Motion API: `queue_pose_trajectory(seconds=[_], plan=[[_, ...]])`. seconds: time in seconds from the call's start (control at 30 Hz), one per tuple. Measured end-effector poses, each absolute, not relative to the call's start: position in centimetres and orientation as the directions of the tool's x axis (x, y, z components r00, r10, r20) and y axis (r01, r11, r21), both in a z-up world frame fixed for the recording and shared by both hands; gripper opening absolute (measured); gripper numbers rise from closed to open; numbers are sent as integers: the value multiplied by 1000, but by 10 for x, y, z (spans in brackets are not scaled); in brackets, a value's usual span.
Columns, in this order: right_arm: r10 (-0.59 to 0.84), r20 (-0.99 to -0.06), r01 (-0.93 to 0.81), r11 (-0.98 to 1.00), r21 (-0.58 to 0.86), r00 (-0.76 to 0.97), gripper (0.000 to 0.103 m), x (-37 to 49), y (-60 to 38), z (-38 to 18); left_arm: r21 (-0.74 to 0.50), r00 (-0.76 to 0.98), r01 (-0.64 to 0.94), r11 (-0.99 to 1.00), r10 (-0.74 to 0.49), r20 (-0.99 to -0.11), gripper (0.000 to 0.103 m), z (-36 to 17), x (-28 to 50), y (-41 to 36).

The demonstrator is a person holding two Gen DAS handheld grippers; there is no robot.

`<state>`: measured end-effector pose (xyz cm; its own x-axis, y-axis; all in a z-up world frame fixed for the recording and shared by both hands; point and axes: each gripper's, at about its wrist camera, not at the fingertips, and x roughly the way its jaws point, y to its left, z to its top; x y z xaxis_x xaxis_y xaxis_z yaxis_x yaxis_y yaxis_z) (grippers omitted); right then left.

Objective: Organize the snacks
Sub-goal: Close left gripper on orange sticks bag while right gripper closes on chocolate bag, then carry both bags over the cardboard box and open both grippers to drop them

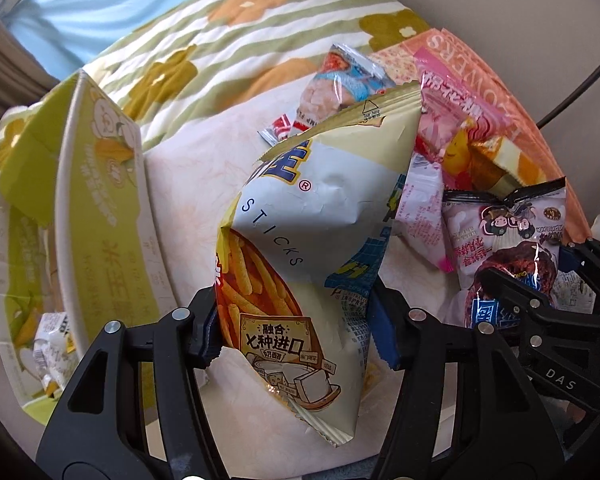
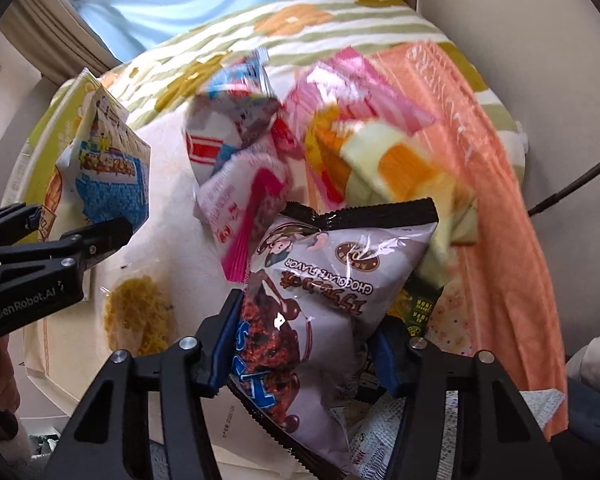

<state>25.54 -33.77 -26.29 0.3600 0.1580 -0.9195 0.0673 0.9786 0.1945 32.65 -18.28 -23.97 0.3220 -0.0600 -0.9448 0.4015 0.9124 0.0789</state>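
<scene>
My left gripper (image 1: 296,332) is shut on a pale cheese-sticks bag (image 1: 312,232), held up above the white table (image 1: 188,184). My right gripper (image 2: 304,354) is shut on a purple chocolate-flavour snack bag (image 2: 320,292); that bag also shows in the left wrist view (image 1: 508,240) with the right gripper's fingers (image 1: 540,304) on it. A heap of snack packets (image 2: 260,160) lies behind: pink ones (image 1: 456,92), a blue-and-white one (image 1: 340,80), a yellow-orange one (image 2: 396,160). The left gripper (image 2: 72,240) with the sticks bag (image 2: 108,160) shows at the left of the right wrist view.
A green-and-white carton (image 1: 100,208) stands open at the left with small packets inside. A clear noodle packet (image 2: 140,316) lies on the table. An orange cloth (image 2: 500,200) and a flowered striped quilt (image 1: 228,40) lie behind. A black cable (image 1: 580,80) hangs at right.
</scene>
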Motion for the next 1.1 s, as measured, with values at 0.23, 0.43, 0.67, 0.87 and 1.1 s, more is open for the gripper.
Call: queue_pose_trajectory(seconds=[0.23,0.43,0.67,0.87,1.1], plan=[[187,-890,-4,979,204,416,52,247,-337,-233,61,378,332,941,-73,-923,56,-207,308,-174],[212,-861,-111,977,181,462,52,243,-333,-199,22,435,254,967,-94,-895,56,-174,294,-161],[266,-814,-234,958,165,517,52,256,-314,-162,-10,533,163,987,-96,-841,56,-124,288,-119],[333,-770,-298,935,194,545,52,280,-272,-135,3,591,105,995,-60,-804,56,-96,306,-61],[395,-736,-354,908,222,550,52,321,-192,-114,33,586,46,998,0,-811,56,-94,339,29]])
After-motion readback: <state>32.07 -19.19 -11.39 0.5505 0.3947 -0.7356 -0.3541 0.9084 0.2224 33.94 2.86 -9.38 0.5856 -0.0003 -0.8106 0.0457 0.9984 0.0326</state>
